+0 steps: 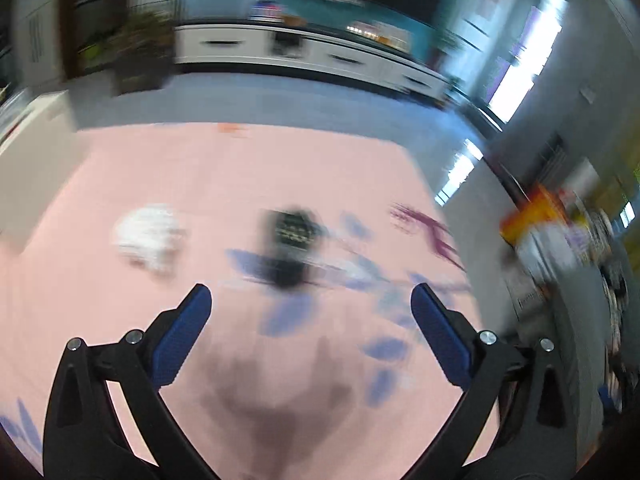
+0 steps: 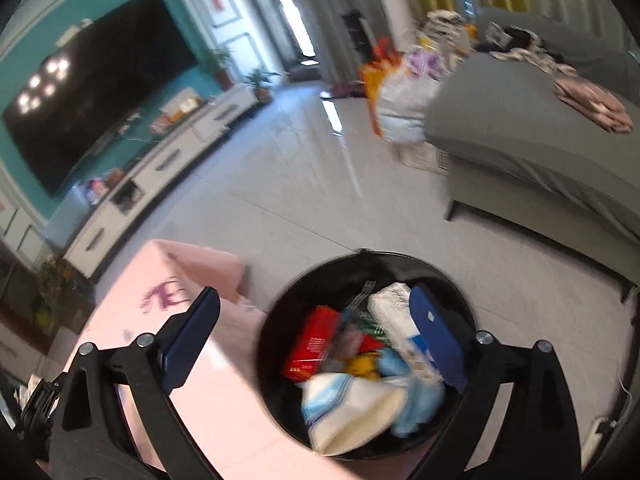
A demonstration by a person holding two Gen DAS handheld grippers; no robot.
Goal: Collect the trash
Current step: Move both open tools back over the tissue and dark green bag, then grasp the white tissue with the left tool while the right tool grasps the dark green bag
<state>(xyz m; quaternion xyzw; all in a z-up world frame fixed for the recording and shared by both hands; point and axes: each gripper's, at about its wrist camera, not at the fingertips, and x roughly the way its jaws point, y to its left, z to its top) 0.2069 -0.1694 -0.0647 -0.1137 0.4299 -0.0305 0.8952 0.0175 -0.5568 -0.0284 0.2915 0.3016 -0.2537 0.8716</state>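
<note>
In the blurred left wrist view, a crumpled white paper ball [image 1: 148,236] and a dark wrapper [image 1: 290,246] lie on the pink tablecloth [image 1: 240,168]. My left gripper [image 1: 310,304] is open and empty, just short of the dark wrapper. In the right wrist view, my right gripper [image 2: 314,300] is open and empty above a black round bin [image 2: 276,328] that stands on the floor beside the table. The bin holds a red pack [image 2: 314,342], a white box [image 2: 390,316], blue wrappers [image 2: 416,404] and a white-and-blue bag [image 2: 352,404].
The pink table's corner [image 2: 200,264] lies left of the bin. A grey sofa [image 2: 532,144] stands at the right, with a full bag [image 2: 400,96] beside it. A white TV cabinet [image 2: 168,160] and potted plants line the far wall. Grey tiled floor [image 2: 340,208] lies between.
</note>
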